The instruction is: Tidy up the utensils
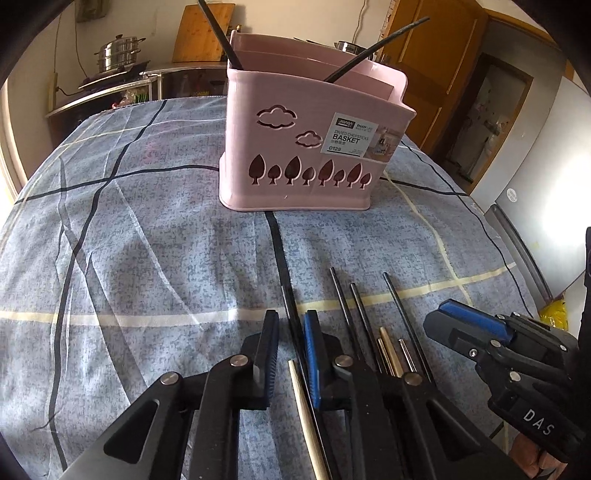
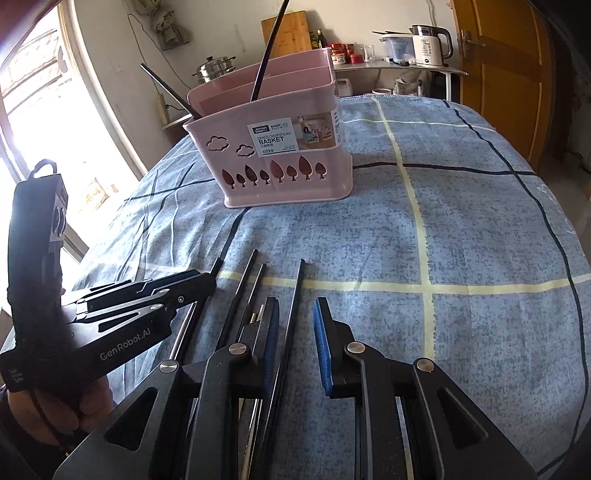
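A pink chopstick basket (image 1: 295,147) (image 2: 280,162) stands on the cloth and holds two black chopsticks (image 1: 373,50) that lean out of it. Several black, metal and pale chopsticks (image 1: 360,310) lie in a row on the near side. My left gripper (image 1: 291,314) (image 2: 212,282) is low over the row's left end. Its jaws stand narrowly apart around one black chopstick (image 1: 291,321), with cloth still showing beside it. A pale wooden chopstick (image 1: 306,417) runs under that gripper. My right gripper (image 2: 295,301) (image 1: 437,314) is open around another black chopstick (image 2: 299,280).
A blue checked cloth (image 2: 461,229) covers the table. Behind it are a steel pot (image 1: 118,53), a cutting board (image 1: 203,33) and a shelf with a kettle (image 2: 430,44). A wooden door (image 2: 509,74) and a fridge (image 1: 535,166) stand to the right. A hand (image 2: 55,406) holds the left gripper.
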Tool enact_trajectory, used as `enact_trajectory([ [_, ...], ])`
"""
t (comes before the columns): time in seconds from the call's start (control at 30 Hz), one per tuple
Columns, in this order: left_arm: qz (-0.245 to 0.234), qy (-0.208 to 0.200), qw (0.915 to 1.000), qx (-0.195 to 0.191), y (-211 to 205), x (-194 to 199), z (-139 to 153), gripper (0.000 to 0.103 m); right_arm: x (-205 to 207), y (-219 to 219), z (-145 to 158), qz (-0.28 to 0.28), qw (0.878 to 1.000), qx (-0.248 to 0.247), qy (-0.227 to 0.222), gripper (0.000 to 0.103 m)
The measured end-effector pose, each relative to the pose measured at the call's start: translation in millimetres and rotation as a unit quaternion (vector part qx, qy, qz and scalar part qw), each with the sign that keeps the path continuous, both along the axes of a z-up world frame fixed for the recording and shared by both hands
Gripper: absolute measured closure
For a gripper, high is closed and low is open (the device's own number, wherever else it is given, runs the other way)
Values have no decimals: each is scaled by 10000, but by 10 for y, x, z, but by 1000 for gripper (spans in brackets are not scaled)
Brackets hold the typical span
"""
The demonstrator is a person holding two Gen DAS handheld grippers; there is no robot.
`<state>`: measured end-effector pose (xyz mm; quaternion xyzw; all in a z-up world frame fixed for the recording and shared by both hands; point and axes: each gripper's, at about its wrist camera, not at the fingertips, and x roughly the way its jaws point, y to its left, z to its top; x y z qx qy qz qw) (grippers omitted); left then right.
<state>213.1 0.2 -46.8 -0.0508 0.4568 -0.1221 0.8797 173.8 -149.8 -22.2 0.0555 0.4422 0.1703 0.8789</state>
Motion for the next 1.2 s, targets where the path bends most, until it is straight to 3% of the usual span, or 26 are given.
enact_trajectory([
  [0.3, -14, 1, 9999, 115, 1, 37, 19, 97, 235, 173, -138, 101, 9995, -222, 200, 87],
  [0.4, 68, 32, 9999, 97, 58, 35, 21, 97, 256, 172, -132, 95, 9989, -382, 238, 97],
  [0.57, 142, 125, 9996, 187, 106, 48, 39, 97, 274, 74, -124, -41, 9982, -497, 331, 97],
  [0.87, -128, 295, 9968, 738, -77, 124, 55, 95, 336, 185, -121, 118, 9941, -979, 459, 97],
  [1.07, -12, 416, 9986, 318, 3, 153, 85, 97, 334, 105, -82, 52, 9964, -724, 448, 98],
  [1.2, -19, 194, 9998, 78, 12, 118, 285, 98, 320, 22, 97, -6, 9981, -565, 237, 98],
])
